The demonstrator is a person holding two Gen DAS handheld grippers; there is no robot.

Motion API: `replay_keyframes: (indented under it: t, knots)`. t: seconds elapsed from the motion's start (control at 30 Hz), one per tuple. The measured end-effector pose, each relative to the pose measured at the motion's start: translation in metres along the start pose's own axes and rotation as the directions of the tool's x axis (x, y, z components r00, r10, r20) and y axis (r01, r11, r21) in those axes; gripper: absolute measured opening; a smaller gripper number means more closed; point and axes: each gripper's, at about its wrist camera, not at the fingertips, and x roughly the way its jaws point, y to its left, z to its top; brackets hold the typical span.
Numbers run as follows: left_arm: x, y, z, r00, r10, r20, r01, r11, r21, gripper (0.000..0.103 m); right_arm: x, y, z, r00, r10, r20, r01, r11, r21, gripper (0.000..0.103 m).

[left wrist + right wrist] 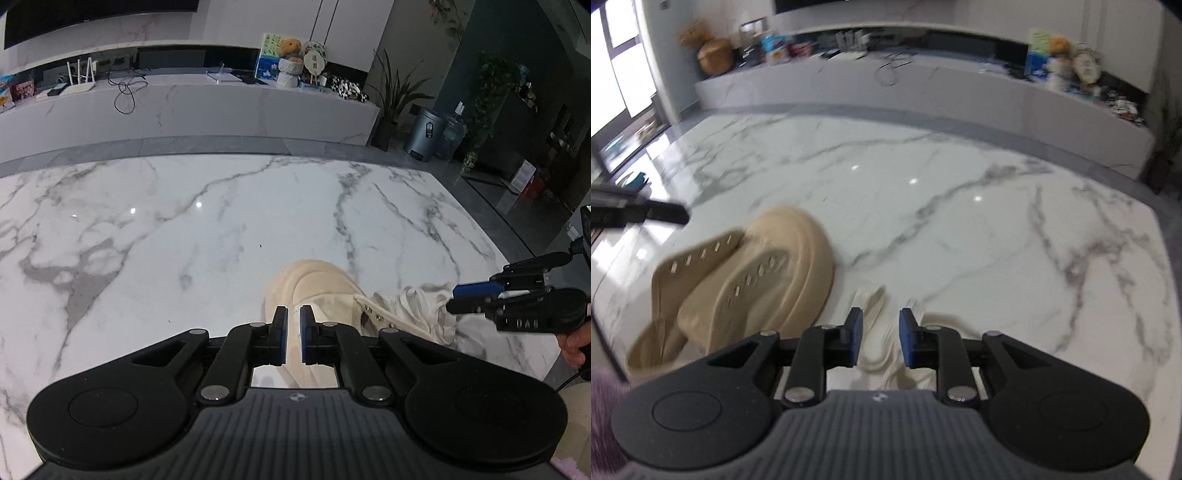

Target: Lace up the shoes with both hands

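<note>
A cream canvas shoe [314, 284] lies on the white marble table [184, 221], toe pointing away, its eyelet flaps spread. It also shows in the right wrist view [768, 273]. A loose white lace [413, 306] is piled to the right of the shoe; it shows under my right gripper too [879, 332]. My left gripper [293, 321] hovers over the shoe's side with a narrow gap between its jaws, holding nothing. My right gripper [881, 332] is open just above the lace pile; it also shows in the left wrist view [458, 299].
The table's far edge meets a grey floor strip and a long marble TV bench [221, 99] with clutter. A bin [424, 133] and potted plants stand at the far right. The table's right edge [517, 258] lies near my right gripper.
</note>
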Motion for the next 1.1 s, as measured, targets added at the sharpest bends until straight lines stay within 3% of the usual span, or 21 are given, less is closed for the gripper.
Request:
replay_keyframes:
  t: [0.3, 0.5, 0.53, 0.6, 0.7, 0.93, 1.1]
  knots:
    - [0.014, 0.005, -0.01, 0.999, 0.006, -0.04, -0.006, 1.0, 0.01, 0.004, 0.019, 0.016, -0.041, 0.991, -0.042, -0.124, 0.014, 0.976, -0.215, 0.021]
    - [0.015, 0.004, -0.012, 0.999, 0.006, -0.041, -0.006, 1.0, 0.005, 0.015, 0.026, 0.009, -0.044, 0.99, -0.051, -0.133, 0.022, 0.977, -0.21, 0.021]
    - [0.015, 0.004, -0.012, 0.999, 0.006, -0.04, -0.006, 1.0, 0.006, 0.015, 0.027, 0.009, -0.043, 0.989, -0.048, -0.137, 0.019, 0.978, -0.206, 0.019]
    - [0.015, 0.004, -0.012, 0.999, 0.008, -0.039, -0.008, 1.0, 0.009, 0.015, 0.03, 0.008, -0.041, 0.99, -0.04, -0.139, 0.011, 0.98, -0.201, 0.006]
    - [0.015, 0.006, -0.013, 0.999, 0.019, -0.039, -0.018, 1.0, 0.006, 0.015, 0.026, 0.008, -0.036, 0.992, -0.045, -0.117, 0.02, 0.979, -0.203, 0.004]
    - [0.018, 0.01, -0.013, 0.998, 0.031, -0.045, -0.032, 0.999, -0.021, 0.015, 0.007, -0.02, -0.005, 0.987, -0.159, -0.026, 0.154, 0.976, -0.152, 0.003]
    - [0.018, 0.007, -0.014, 0.999, 0.026, -0.048, -0.027, 1.0, -0.01, 0.015, 0.017, -0.051, 0.019, 0.976, -0.218, -0.025, 0.214, 0.971, -0.111, 0.005]
